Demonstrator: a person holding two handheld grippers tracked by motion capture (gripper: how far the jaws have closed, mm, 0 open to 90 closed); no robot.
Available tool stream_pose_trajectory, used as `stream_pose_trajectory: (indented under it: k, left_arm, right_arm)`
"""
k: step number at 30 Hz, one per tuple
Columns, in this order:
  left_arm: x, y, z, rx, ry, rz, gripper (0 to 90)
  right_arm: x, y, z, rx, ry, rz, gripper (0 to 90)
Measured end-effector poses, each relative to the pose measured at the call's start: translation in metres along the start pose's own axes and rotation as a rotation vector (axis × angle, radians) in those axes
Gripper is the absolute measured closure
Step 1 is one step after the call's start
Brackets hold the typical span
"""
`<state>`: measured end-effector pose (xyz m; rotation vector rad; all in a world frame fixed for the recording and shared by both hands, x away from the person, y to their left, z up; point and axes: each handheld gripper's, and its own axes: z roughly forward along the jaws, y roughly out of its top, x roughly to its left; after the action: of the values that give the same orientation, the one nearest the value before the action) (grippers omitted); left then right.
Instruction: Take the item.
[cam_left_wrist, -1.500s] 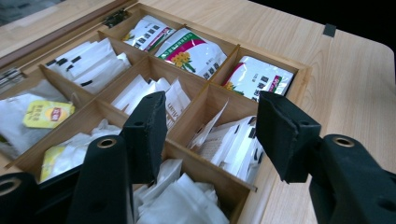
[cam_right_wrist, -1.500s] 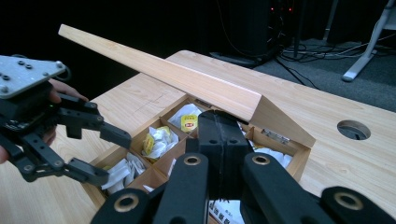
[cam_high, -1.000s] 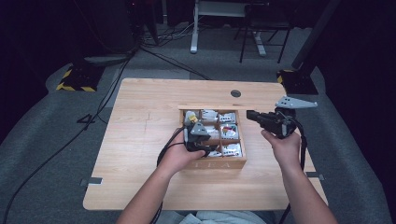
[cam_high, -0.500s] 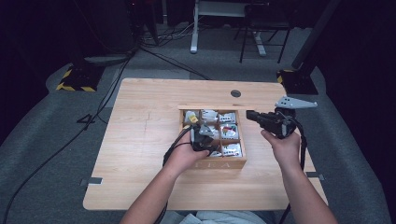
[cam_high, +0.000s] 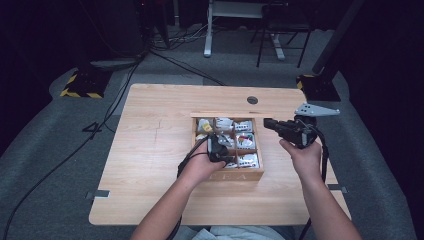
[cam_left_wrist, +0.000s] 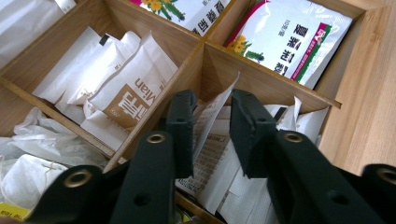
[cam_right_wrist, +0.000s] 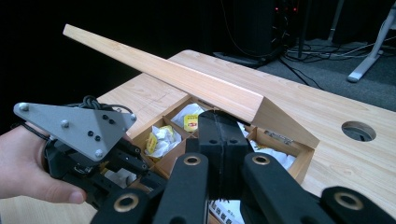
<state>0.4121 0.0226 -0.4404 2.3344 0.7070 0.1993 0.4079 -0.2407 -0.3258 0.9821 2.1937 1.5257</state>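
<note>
Wooden tabletop (cam_high: 150, 165), tea box (cam_high: 226, 176) with lid up. Left gripper (cam_left_wrist: 212, 126) has just been closing, jaws half-shut around an upright white sachet (cam_left_wrist: 211, 116) in the box's near compartment, pads not yet pinching. Right gripper (cam_right_wrist: 217, 140), jaws shut and empty, waits beside the box. Grab nearly made; lifting out is left.

1. A pale wooden tabletop (cam_high: 150, 165) with a round cable hole (cam_high: 252, 100) near its far edge.
2. Grey carpet floor (cam_high: 60, 165) (cables (cam_high: 180, 65) trail across it).
3. A yellow-and-black striped block (cam_high: 80, 86) lies beyond the tabletop's left corner.
</note>
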Motion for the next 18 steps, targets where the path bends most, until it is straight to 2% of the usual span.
stream_pose_trajectory:
  k: [4,10,14,18]
  left_arm:
    - [0.001,0.0008,0.0009,0.033,-0.008,0.011,79.5]
    - [0.0004,0.0005,0.0011,0.02,-0.032,0.019,88.3]
    - [0.0007,0.0003,0.0001,0.014,-0.034,0.023,90.0]
    - [0.0003,0.0012,-0.0022,0.005,-0.032,0.044,90.0]
  right_arm:
    - [0.0,0.0,-0.0001,0.001,-0.001,-0.001,89.7]
    - [-0.0002,-0.0002,-0.0001,0.001,0.002,0.001,89.7]
    - [-0.0003,-0.0002,-0.0001,0.001,0.002,0.001,89.7]
    - [-0.0003,-0.0002,-0.0001,0.0,0.003,0.003,89.7]
